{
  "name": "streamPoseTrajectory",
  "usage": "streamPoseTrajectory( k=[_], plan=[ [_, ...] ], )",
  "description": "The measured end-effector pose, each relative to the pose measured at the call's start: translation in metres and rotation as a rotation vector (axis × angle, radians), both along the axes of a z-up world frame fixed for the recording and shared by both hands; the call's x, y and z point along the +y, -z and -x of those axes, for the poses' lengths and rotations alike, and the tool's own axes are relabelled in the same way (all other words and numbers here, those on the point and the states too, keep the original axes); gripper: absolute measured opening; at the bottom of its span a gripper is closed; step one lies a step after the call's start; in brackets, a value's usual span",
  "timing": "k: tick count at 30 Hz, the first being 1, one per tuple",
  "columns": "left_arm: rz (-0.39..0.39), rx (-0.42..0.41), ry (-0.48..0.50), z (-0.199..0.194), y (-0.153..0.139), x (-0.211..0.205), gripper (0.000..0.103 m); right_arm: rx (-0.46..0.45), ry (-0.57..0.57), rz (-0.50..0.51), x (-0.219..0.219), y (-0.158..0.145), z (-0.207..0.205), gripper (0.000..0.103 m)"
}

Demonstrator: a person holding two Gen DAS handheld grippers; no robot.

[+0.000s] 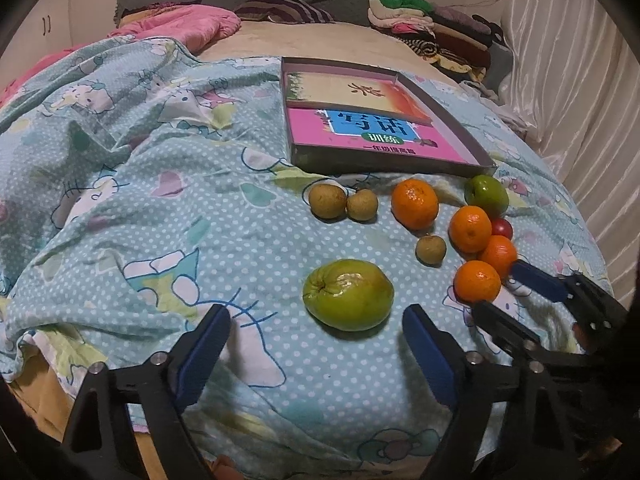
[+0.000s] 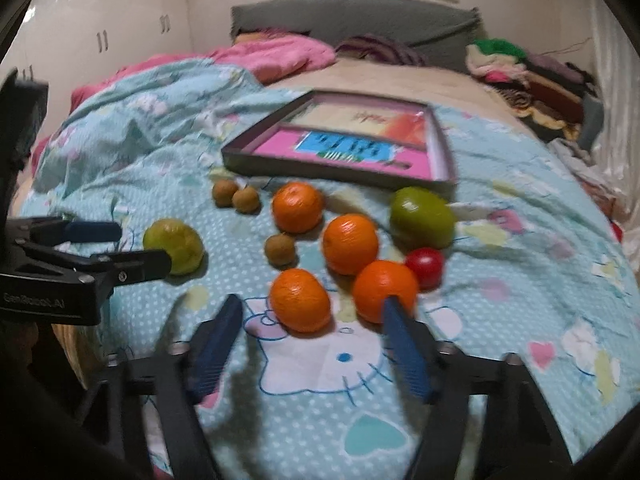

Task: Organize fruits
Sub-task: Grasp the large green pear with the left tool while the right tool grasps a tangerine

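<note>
Right wrist view smeared throughout, print on the book (image 2: 344, 146) in the tray (image 2: 336, 170) unreadable; red fruit (image 1: 502, 228) half hidden behind oranges (image 1: 470, 229).

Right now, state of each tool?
Left tool: open, empty, just short of the large green guava-like fruit.
Right tool: open, holding nothing, straddling the nearest round orange tangerine.

Four oranges (image 1: 414, 204), three longans (image 1: 327, 200), two green fruits (image 1: 349, 294), one red fruit (image 1: 502, 228), one tray (image 1: 384, 160)
</note>
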State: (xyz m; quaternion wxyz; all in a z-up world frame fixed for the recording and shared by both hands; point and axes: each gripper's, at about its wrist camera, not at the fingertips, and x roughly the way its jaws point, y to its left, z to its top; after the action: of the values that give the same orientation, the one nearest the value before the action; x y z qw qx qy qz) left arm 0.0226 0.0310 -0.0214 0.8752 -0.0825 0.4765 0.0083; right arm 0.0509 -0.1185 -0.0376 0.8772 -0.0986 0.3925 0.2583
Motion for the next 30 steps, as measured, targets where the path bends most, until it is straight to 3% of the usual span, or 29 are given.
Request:
streamPoseTrajectory(
  k=[2,6,10,18,22,30],
  plan=[
    [0.002,0.002,0.007,-0.002,0.001,-0.001,0.083,-0.012,-0.013,0.004,0.002,0.001,-0.001,0.066],
    [0.007,0.011,0.014,-0.005,0.003,-0.002,0.076,-0.013,-0.025,-0.016,0.003,-0.002,-0.004,0.052],
    [0.007,0.006,0.02,-0.007,0.003,-0.004,0.071,0.003,-0.056,-0.022,0.005,-0.001,0.0,0.046],
    [0.016,0.015,0.054,-0.014,0.007,-0.01,0.06,-0.02,-0.07,0.032,0.014,0.004,-0.006,0.044],
    [0.017,0.017,0.06,-0.016,0.008,-0.011,0.057,0.005,-0.063,0.033,0.013,0.011,-0.016,0.037],
    [0.019,0.017,0.066,-0.024,0.01,-0.015,0.052,0.025,-0.063,-0.043,0.005,0.009,-0.023,0.035]
  ],
)
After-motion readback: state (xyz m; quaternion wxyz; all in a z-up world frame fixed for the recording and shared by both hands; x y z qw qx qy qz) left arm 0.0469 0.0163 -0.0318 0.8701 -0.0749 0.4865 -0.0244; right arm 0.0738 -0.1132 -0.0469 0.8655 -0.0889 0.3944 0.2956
